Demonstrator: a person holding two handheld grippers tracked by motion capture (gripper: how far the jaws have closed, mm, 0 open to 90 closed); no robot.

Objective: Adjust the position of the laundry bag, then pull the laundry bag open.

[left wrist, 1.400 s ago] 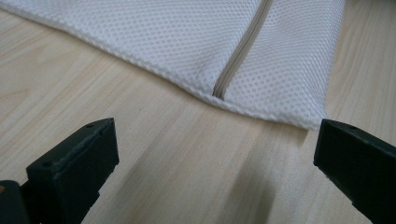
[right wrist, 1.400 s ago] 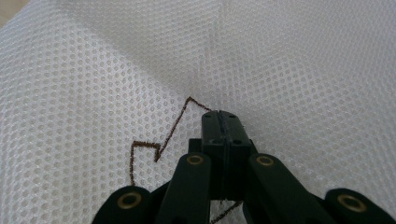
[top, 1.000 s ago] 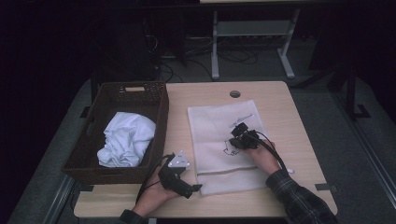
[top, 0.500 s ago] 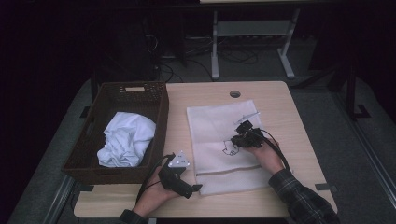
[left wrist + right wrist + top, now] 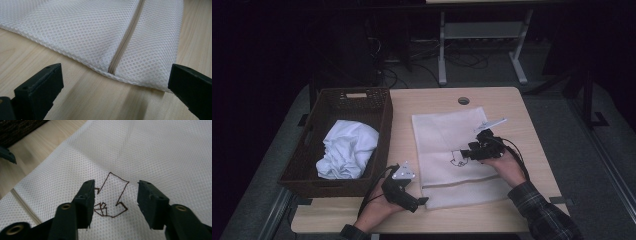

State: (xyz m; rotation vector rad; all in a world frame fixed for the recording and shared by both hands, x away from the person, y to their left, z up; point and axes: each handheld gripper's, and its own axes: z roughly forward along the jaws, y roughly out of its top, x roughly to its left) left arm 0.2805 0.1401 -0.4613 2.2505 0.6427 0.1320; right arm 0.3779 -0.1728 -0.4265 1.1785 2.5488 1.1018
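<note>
A white mesh bag [image 5: 452,150] is spread flat on the wooden table [image 5: 512,105]. The right gripper [image 5: 462,156] is held over its middle; the left gripper [image 5: 421,202] is placed at its near left corner. A white cloth [image 5: 346,150] is kept in the wicker basket [image 5: 384,117].

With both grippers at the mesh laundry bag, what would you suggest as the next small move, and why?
Probably ease the left gripper forward and close it on the bag's near edge at the zipper end. Its jaws stand wide open just short of the mesh laundry bag, while the right gripper, also open, hovers over the embroidered mark.
</note>
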